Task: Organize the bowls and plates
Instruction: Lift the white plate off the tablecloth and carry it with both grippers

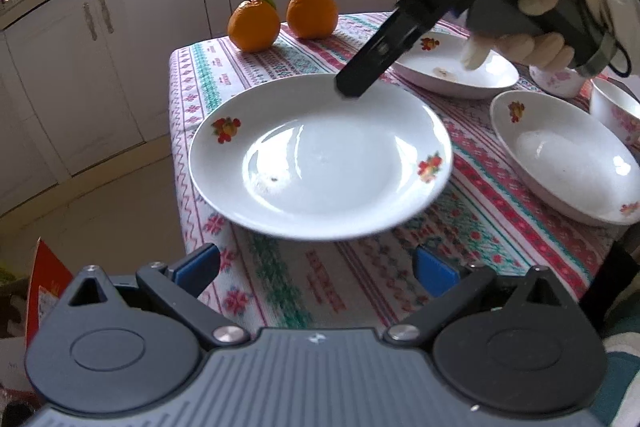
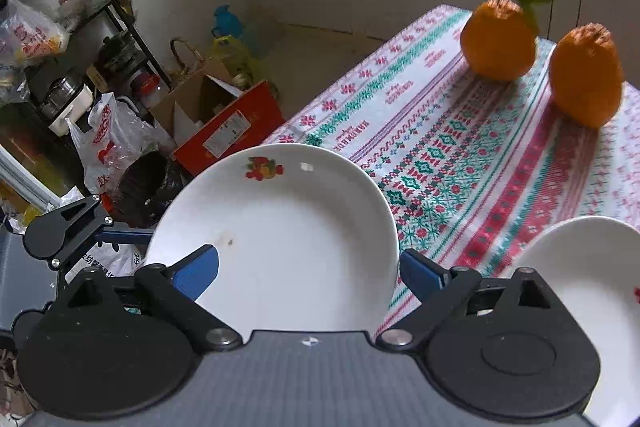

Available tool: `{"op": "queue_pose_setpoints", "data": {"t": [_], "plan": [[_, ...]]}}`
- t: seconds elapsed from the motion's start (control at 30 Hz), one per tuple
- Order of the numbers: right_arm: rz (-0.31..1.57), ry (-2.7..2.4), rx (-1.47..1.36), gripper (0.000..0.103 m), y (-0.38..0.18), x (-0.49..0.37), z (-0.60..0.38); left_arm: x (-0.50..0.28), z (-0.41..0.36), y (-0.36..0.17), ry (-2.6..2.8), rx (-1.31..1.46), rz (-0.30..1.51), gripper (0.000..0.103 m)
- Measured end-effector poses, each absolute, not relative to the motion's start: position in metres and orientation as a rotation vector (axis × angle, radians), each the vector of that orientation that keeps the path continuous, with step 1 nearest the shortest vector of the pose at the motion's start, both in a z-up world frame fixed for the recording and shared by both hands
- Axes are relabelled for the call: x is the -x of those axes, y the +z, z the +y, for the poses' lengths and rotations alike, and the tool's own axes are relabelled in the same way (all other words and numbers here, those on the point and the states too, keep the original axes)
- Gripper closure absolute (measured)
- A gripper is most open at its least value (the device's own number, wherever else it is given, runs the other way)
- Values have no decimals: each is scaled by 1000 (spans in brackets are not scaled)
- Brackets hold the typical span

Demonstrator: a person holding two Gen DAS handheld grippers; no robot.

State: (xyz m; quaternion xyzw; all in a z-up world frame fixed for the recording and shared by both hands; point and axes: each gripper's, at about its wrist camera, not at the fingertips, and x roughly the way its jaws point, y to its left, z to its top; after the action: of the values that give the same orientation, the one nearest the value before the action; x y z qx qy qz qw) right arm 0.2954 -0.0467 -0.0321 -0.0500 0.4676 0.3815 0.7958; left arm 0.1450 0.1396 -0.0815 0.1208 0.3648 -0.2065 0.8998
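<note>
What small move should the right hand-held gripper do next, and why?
Probably close the right hand-held gripper on the far rim of the big plate: its jaws stand open at that rim and grip nothing yet. The left hand-held gripper is also open, short of the plate.

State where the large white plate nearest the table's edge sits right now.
In the left wrist view, the large plate lies centre frame near the table corner, before two oranges, with the right tongs over its far rim.
</note>
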Motion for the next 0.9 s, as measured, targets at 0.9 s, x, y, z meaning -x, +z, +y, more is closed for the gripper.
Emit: {"op": "queue_pose_setpoints", "data": {"t": [0.9], "plan": [[821, 497, 20, 0, -17, -83, -197, -53, 41, -52, -400, -251, 641, 1]]}}
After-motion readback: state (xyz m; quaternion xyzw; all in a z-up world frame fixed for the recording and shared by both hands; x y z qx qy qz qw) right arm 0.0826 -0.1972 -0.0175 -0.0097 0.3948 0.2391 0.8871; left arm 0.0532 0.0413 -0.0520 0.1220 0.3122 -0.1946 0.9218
